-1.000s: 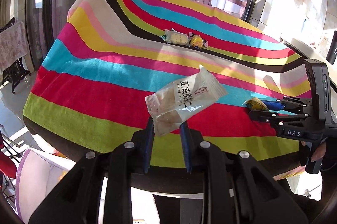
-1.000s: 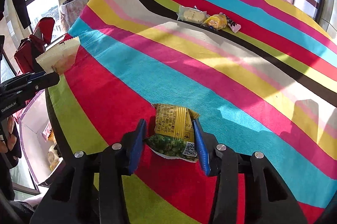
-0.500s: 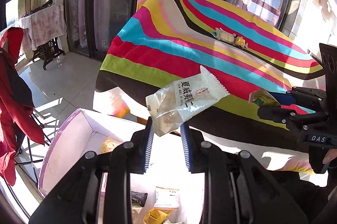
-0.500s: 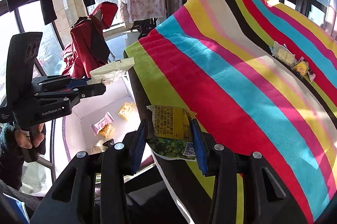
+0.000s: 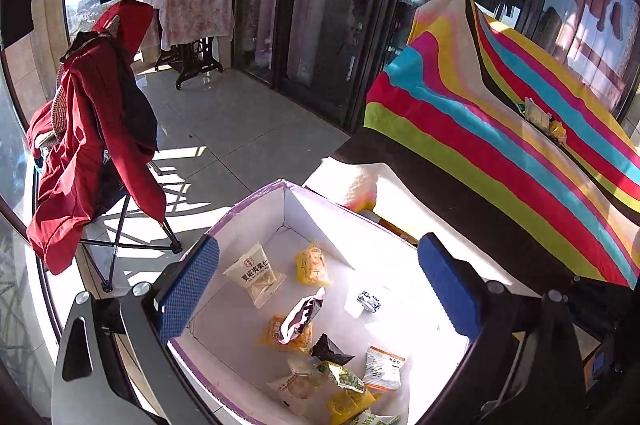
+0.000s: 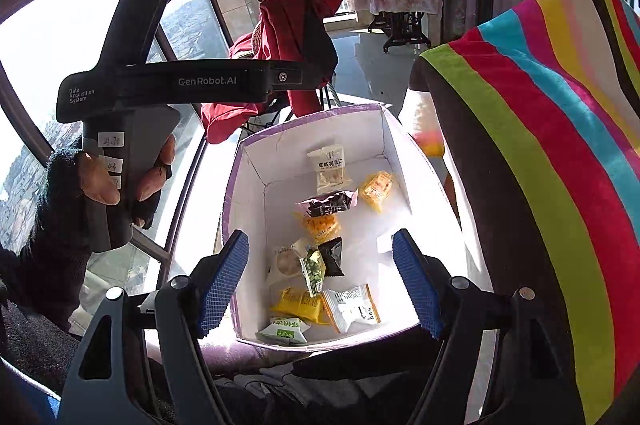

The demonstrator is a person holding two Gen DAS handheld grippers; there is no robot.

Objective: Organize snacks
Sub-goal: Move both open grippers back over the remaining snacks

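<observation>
Both grippers hang open and empty over a white box with a purple rim on the floor beside the table. My left gripper has its blue pads wide apart. My right gripper is also wide open. Several snack packets lie in the box, among them the white pastry packet and the green pea packet. Two more snacks lie far off on the striped table.
The table with the striped cloth stands right of the box. A folding chair draped with a red coat stands left of it. The left gripper's body is held above the box's left side.
Both grippers swung from the table to over the box and opened. The white pastry packet and the green pea packet dropped into the box.
</observation>
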